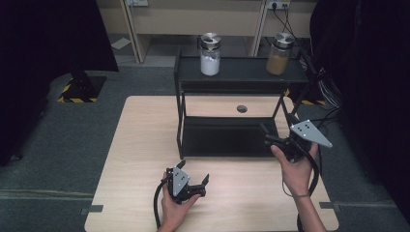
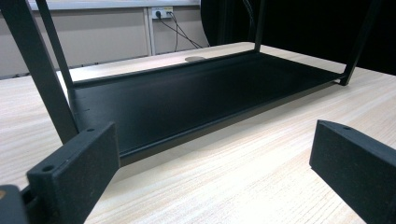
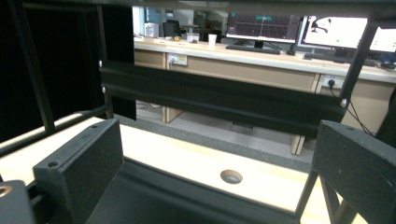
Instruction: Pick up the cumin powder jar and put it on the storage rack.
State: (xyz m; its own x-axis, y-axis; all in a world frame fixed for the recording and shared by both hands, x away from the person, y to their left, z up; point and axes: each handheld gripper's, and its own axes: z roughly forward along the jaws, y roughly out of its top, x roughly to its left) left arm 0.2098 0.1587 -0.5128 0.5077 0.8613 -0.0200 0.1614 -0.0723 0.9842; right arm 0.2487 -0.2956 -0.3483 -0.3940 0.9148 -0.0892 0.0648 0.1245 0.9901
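A black two-tier rack point(image 1: 241, 72) stands at the back middle of a light wood table point(image 1: 140, 145). On its top shelf are a jar of white powder point(image 1: 210, 54) and a jar of brown powder point(image 1: 279, 54), both with metal lids. My left gripper point(image 1: 195, 171) rests low near the table's front, open and empty, facing the rack's lower shelf point(image 2: 187, 98). My right gripper point(image 1: 276, 124) is at the lower shelf's right front corner, open and empty, looking in under the top shelf. The left gripper's jaws point(image 2: 210, 172) and the right gripper's jaws point(image 3: 215, 172) stand wide apart.
A round cable hole point(image 1: 241, 108) lies in the table behind the rack. The rack's thin black posts point(image 2: 39, 70) and back rail point(image 3: 219, 100) frame the lower shelf. Desks with monitors point(image 3: 261, 23) stand beyond; grey carpet surrounds the table.
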